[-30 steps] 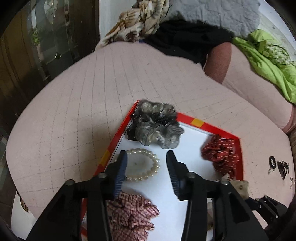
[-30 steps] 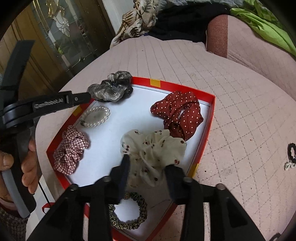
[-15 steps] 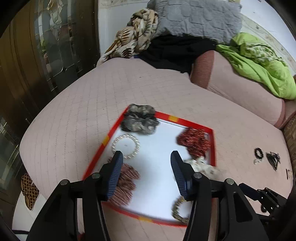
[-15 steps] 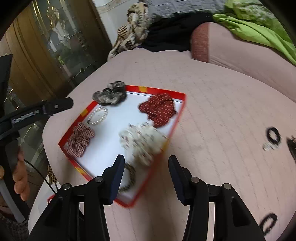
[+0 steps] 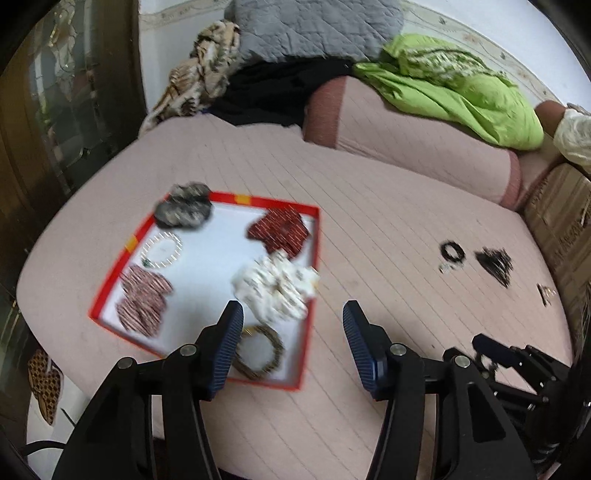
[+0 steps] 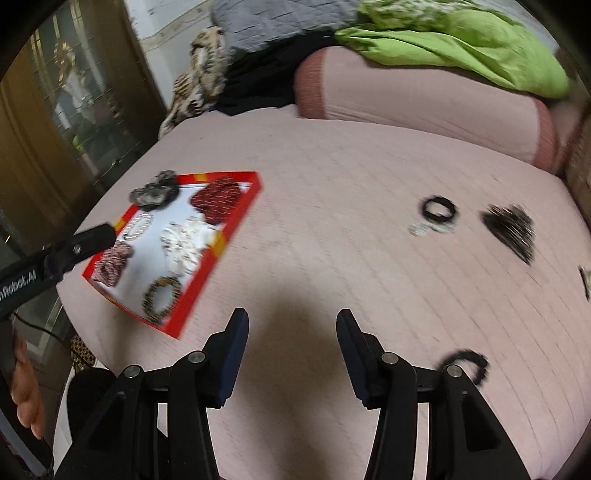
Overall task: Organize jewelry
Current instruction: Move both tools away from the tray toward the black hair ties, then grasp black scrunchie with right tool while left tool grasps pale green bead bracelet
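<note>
Your left gripper (image 5: 293,317) hangs nearest, its blue ribbed pads apart with nothing between them, and the jaws have just been opening; below it lies the near right corner of the shallow red-rimmed tray with a white floor (image 5: 312,258). Your right gripper (image 6: 291,325) likewise stands parted and empty over bare quilted pink bedspread (image 6: 332,236), its jaws having just been opening a little; a black beaded ring (image 6: 467,363) lies just to its right on the cloth.

In the tray, nearest you, sits a round olive-and-gold braided hair tie (image 5: 259,350); beyond it the cream floral fabric scrunchie (image 5: 275,286) lies against the right wall; to its left, by the near left rim, is the red-and-white checked scrunchie (image 5: 143,301); farther on lie the white pearl bracelet (image 5: 162,249) and the dark red dotted scrunchie (image 5: 279,229); the grey satin scrunchie (image 5: 183,209) rests over the far left corner.

Well apart to the right, loose on the bedspread, lie a small black ring-shaped piece (image 6: 438,209) with a pale silvery item touching its near side, then a dark spiky cluster (image 6: 511,229), too blurred to name.

Farthest, a pink bolster (image 5: 413,136) carries a crumpled lime-green cloth (image 5: 454,88); a grey quilted cushion (image 5: 314,26) lies behind.
</note>
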